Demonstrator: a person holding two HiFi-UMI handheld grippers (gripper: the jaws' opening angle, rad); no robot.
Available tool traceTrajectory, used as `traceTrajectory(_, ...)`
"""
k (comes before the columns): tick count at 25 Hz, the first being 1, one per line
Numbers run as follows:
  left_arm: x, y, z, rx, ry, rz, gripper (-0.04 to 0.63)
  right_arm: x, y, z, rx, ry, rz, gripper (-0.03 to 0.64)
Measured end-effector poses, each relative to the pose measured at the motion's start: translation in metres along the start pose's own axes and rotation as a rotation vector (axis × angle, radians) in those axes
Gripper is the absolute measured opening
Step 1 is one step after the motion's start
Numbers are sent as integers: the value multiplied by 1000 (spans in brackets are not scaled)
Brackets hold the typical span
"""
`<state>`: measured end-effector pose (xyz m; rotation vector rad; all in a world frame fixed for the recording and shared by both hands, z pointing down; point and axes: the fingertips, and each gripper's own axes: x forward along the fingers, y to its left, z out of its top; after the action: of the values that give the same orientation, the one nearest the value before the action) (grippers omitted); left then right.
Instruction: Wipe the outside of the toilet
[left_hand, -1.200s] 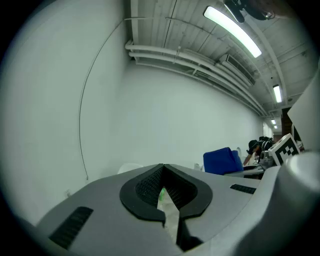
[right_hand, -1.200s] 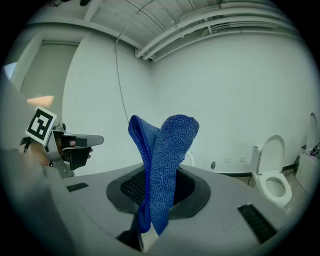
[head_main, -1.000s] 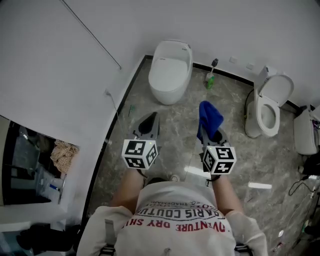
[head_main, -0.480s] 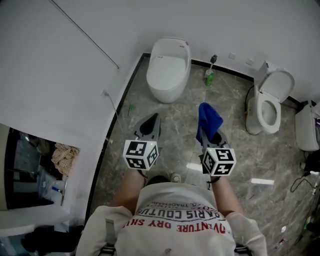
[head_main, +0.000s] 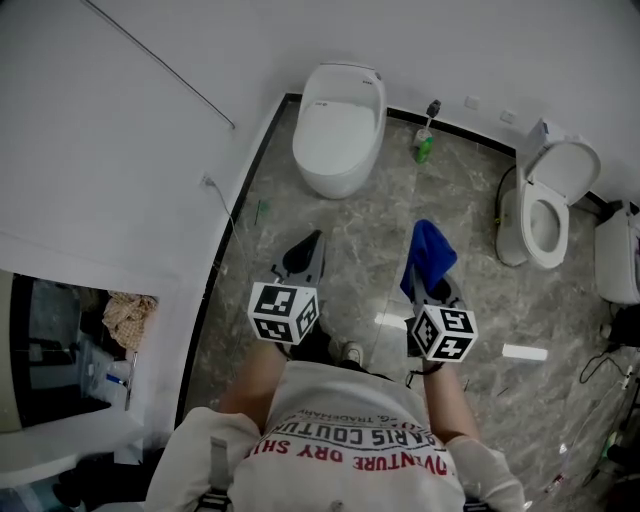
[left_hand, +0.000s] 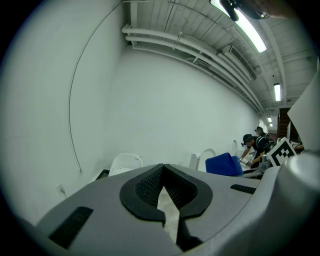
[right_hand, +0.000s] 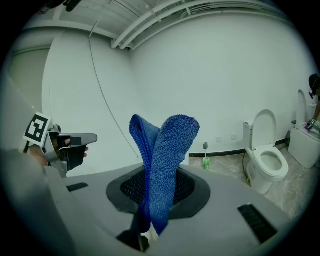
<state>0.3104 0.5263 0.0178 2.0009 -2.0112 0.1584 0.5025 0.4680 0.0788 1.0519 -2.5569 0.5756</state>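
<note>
While apart from the toilet (head_main: 338, 130), right tool (head_main: 424, 282) pinching blue cloth (head_main: 430, 248), left tool (head_main: 314, 240) closed.

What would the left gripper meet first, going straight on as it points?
Likely the closed toilet ahead of the left gripper, or the wall behind if it passes above; height is unclear.

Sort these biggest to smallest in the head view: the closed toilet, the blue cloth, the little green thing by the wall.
1. closed toilet, easily the largest.
2. blue cloth; it's held nearer the camera, so it looks bigger than it really is.
3. green thing, clearly the smallest.
</note>
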Motion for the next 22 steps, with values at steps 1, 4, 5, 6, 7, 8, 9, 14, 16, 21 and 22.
traceTrajectory(1, 5, 7, 0, -3, 4, -3, 6, 8, 0, 2, 3, 2, -4, 77)
traceTrajectory(4, 25, 39, 3, -15, 4, -7, 6, 42, 7, 15, 3, -5, -3, 75)
traceTrajectory(5, 34, 53, 6, -19, 1, -8, 6, 56, 11, 21, 1, -8, -6, 75)
traceTrajectory(6, 43, 68, 9, -24, -3, -11, 6, 72, 15, 27, -2, -10, -10, 75)
traceTrajectory(7, 54, 85, 13, -28, -5, -15, 6, 90, 20, 33, -4, -9, -16, 75)
traceTrajectory(8, 64, 103, 19, -33, -8, -21, 6, 108, 26, 40, -5, -6, -24, 77)
traceTrajectory(9, 75, 123, 25, -37, -12, -26, 6, 128, 33, 48, -6, -3, -33, 75)
traceTrajectory(14, 130, 223, 65, -48, -34, -53, 6, 232, 77, 96, 17, -5, -55, 75)
traceTrajectory(16, 154, 257, 81, -46, -34, -77, 6, 275, 91, 117, 50, -12, -61, 75)
traceTrajectory(21, 210, 335, 109, -32, -27, -96, 6, 370, 110, 158, 74, -9, -85, 77)
traceTrajectory(22, 221, 349, 112, -31, -25, -93, 6, 388, 111, 164, 80, -6, -84, 77)
